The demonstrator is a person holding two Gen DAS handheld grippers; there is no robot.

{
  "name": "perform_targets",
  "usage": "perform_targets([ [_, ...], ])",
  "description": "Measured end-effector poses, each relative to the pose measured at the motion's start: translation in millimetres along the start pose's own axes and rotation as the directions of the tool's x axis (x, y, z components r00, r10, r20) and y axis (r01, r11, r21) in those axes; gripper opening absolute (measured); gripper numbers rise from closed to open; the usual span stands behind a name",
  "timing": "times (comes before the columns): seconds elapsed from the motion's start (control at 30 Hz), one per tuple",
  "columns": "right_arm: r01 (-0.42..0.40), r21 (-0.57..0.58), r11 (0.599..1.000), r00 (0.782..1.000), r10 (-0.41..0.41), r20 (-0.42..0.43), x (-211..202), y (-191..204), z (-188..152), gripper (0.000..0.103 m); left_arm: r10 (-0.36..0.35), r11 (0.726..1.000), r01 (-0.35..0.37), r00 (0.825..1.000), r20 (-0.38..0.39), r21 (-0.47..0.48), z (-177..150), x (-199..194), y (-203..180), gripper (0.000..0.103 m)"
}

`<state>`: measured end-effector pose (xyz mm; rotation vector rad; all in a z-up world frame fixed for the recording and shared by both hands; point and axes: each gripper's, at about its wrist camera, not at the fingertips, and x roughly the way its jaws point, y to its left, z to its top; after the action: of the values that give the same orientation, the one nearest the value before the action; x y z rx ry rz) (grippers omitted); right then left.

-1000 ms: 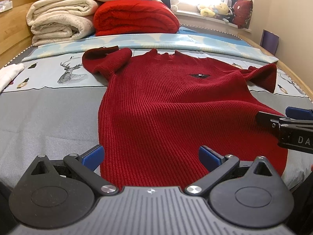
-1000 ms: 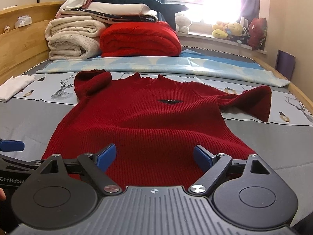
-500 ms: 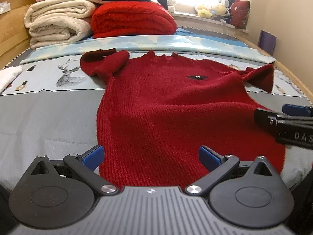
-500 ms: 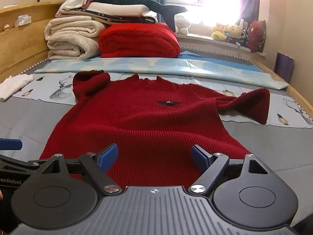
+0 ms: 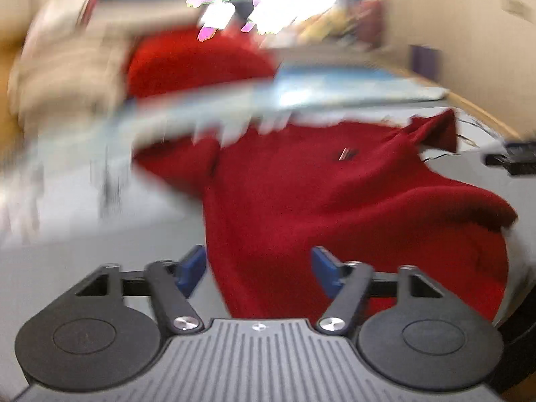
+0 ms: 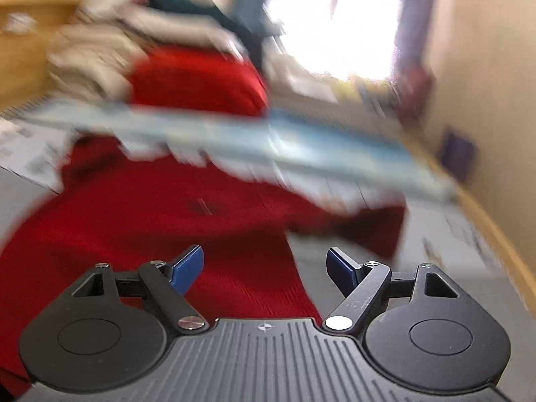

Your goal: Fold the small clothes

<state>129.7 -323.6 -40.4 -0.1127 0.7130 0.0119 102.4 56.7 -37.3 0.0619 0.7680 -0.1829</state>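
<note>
A dark red knitted sweater (image 5: pixel 318 194) lies spread on the grey bed, collar away from me; it also shows in the right wrist view (image 6: pixel 150 221). Both views are motion-blurred. My left gripper (image 5: pixel 258 268) is open and empty, its blue pads straddling the sweater's left hem edge. My right gripper (image 6: pixel 266 269) is open and empty over the sweater's right hem edge. The right gripper's tip (image 5: pixel 512 159) shows at the far right of the left wrist view, beside the sweater's right sleeve (image 5: pixel 435 130).
A folded red blanket (image 5: pixel 194 60) and cream quilts (image 5: pixel 70 63) are stacked at the bed's head. A light blue sheet (image 6: pixel 268 140) runs across behind the sweater. A wooden bed rail (image 6: pixel 495 234) borders the right side, with the wall beyond.
Both grippers have moved fast, blurring the views. The left view swung left toward the sweater's left edge, the right view swung right toward its right edge. Both stay open.
</note>
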Motion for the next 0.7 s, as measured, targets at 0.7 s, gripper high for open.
perform_targets([
  [0.7,0.171,0.234,0.957,0.902,-0.057,-0.428,88,-46,-51,0.082,-0.031,0.990,-0.027,0.917,-0.397,-0.139,-38,80,26,0.062],
])
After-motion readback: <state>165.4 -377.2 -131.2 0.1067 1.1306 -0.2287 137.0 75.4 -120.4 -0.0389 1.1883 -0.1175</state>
